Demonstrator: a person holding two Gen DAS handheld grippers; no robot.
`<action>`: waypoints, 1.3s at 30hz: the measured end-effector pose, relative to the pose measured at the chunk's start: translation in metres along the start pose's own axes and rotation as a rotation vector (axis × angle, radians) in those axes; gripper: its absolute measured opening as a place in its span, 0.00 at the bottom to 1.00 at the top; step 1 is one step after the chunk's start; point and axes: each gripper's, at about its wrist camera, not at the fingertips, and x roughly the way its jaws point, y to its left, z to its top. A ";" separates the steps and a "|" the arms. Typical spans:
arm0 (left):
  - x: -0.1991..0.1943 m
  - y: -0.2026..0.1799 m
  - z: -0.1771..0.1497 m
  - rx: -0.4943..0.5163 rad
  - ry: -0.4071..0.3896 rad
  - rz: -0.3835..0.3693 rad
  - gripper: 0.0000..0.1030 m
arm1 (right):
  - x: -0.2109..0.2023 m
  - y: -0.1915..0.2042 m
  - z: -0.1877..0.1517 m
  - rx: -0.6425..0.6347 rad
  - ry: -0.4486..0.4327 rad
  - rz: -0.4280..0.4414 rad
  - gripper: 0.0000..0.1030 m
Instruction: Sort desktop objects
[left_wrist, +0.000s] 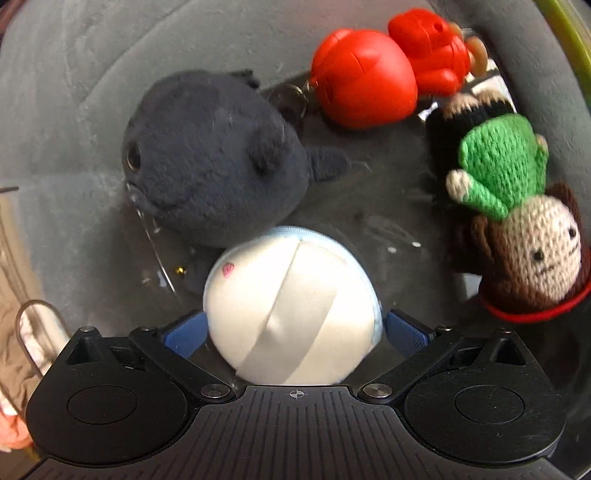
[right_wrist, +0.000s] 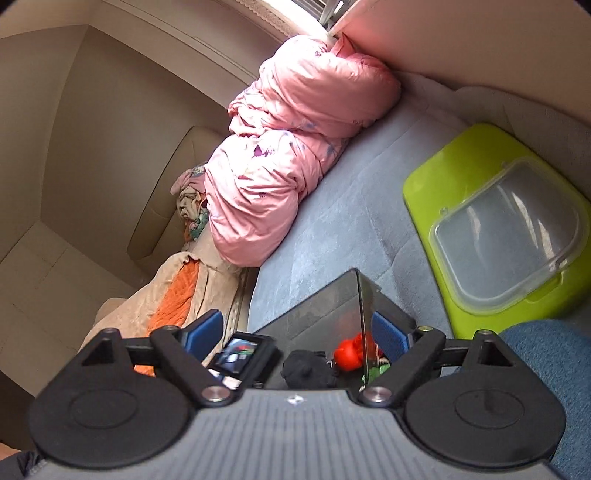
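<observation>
While pointing down into clear box, left gripper clamped on white round pouch, beside grey plush, red keychain toy, knitted doll. Right gripper jaws apart, nothing between. No legible writing or brands.

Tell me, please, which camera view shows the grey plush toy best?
The left wrist view: the grey plush toy fills the middle of the picture, with its eye, ear and mouth clear. The right wrist view shows it only as a small dark lump low between the fingers.
</observation>
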 end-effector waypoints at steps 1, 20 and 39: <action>-0.001 0.002 -0.001 -0.008 -0.016 -0.005 1.00 | 0.001 -0.002 -0.001 0.006 0.002 -0.001 0.86; -0.056 0.022 -0.035 -0.002 -0.118 -0.036 0.93 | 0.021 0.001 -0.014 0.004 0.121 -0.034 0.86; -0.012 0.023 -0.020 0.062 0.032 -0.045 0.81 | 0.033 0.075 -0.014 -0.183 0.251 0.209 0.91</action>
